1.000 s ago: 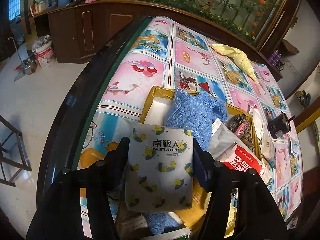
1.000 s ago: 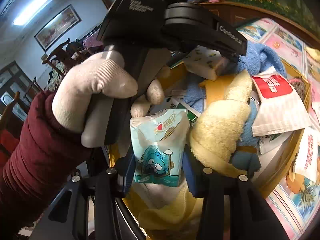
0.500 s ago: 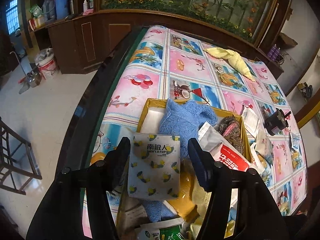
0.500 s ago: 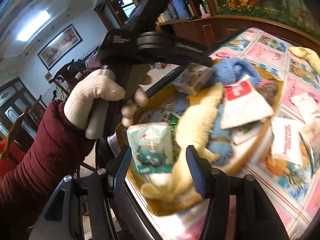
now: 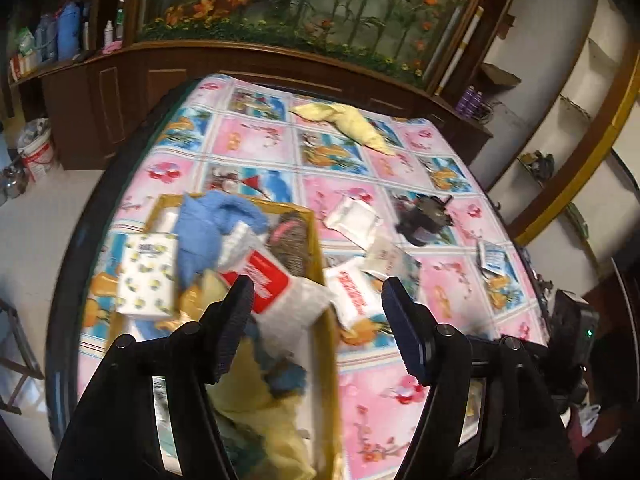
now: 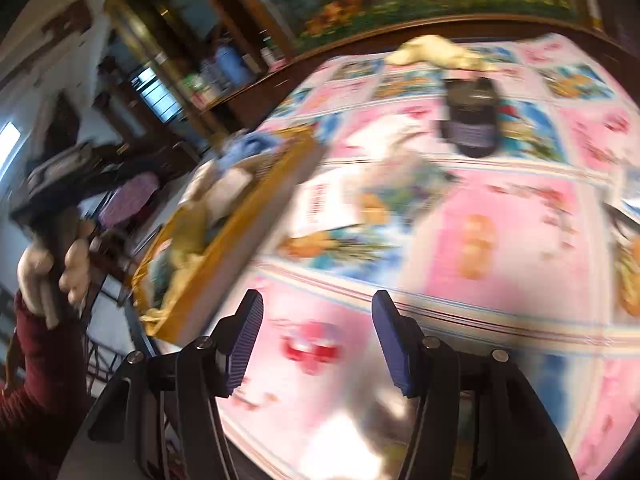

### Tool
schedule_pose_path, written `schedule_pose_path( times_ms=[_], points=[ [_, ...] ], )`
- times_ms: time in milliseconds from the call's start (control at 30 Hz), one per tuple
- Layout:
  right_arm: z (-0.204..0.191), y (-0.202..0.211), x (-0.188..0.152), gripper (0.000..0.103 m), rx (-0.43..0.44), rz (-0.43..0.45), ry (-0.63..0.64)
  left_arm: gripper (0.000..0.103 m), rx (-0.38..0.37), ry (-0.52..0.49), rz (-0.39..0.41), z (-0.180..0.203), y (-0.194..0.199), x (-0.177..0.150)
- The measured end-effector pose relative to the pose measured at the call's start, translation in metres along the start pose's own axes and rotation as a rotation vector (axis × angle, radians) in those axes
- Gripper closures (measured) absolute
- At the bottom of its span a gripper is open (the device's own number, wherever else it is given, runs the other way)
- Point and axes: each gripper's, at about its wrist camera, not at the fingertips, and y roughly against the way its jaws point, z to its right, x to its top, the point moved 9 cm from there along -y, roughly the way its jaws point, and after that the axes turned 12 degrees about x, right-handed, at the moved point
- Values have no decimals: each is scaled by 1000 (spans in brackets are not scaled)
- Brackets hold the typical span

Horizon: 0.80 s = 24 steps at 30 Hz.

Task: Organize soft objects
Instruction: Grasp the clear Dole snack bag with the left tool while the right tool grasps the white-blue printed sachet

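meanwhile, over a worktop (image 5: 256, 144) draped in a pink-and-blue cartoon cloth, both claws hang with nothing in them; the left claw (image 5: 318, 314) has its jaws spreading apart with no item clamped between them, poised above the near right corner of a yellow box (image 5: 318, 240), while the right claw (image 6: 318, 338) stands released and bare over the cloth just right of that box (image 6: 256, 216), its view heavily blurred; inside the box lie the soft goods: a white packet dotted with lemons (image 5: 148, 276) against the left wall, a blue knitted piece (image 5: 208, 228) behind it, a red-and-white pouch (image 5: 272, 292) near the middle, a dark woolly item (image 5: 290, 240) by the right wall and pale yellow fabric (image 5: 256, 412) heaped at the near end; right of the box, loose on the cloth, sit several white sachets (image 5: 354, 218), one with red lettering (image 5: 354, 292) touching the box's right wall, and further right a dark gadget (image 5: 424, 216); a yellow rag (image 5: 348, 122) lies at the far edge beyond the box; left of the box in the right claw's view, a gloved hand (image 6: 52, 272) in a maroon sleeve (image 6: 44, 360) grips the other tool's handle
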Motion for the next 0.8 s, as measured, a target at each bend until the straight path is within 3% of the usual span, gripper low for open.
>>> schedule_pose_path(
  times_ms=[200, 400, 500, 667, 800],
  points=[
    [79, 75, 5, 46, -151, 135, -130, 36, -123, -67, -93, 71, -21, -29],
    [132, 127, 26, 46, -319, 232, -197, 36, -127, -87, -141, 109, -47, -34],
    [140, 126, 38, 46, -312, 252, -213, 36, -91, -99, -151, 122, -69, -28],
    [155, 120, 36, 46, -217, 287, -299, 36, 5, -122, -180, 131, -117, -18],
    [171, 141, 36, 46, -246, 316, -313, 36, 105, -161, -174, 135, -147, -5]
  ],
)
